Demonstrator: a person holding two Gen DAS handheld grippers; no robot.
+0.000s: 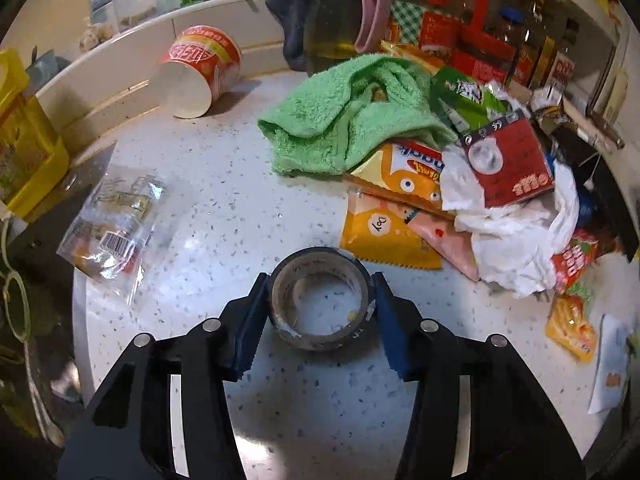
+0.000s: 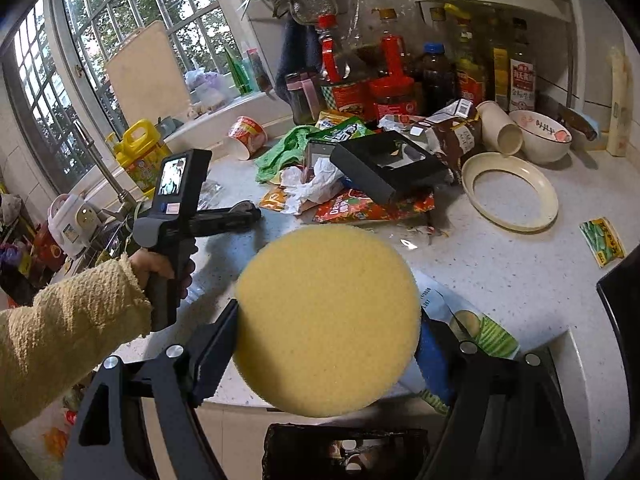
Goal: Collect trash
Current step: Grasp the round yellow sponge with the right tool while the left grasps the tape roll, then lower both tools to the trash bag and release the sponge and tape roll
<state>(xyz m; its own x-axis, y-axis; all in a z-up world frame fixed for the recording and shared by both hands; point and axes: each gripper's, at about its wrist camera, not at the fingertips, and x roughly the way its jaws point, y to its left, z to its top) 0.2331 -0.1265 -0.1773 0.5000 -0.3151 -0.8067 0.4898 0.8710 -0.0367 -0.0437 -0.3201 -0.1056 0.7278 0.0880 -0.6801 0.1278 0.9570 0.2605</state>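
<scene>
A near-empty roll of tape (image 1: 320,304) stands on the speckled white counter (image 1: 224,208). My left gripper (image 1: 320,286) is shut on it, with a blue pad pressing each side. In the right wrist view this left gripper (image 2: 244,214) is carried by a hand in a yellow sleeve (image 2: 68,332). My right gripper (image 2: 328,312) is shut on a round yellow sponge (image 2: 326,320), held in the air over the counter's front edge. Right under the sponge a dark bin (image 2: 344,454) gapes with scraps inside.
A heap of snack wrappers (image 1: 388,216), crumpled tissue (image 1: 512,240), a green towel (image 1: 348,128) and a black box (image 2: 384,168) covers the counter's back. A tipped noodle cup (image 1: 200,72) and a clear bag (image 1: 116,220) lie left. Bottles (image 2: 392,80), a bowl (image 2: 540,136) and a cream ring (image 2: 510,192) stand right.
</scene>
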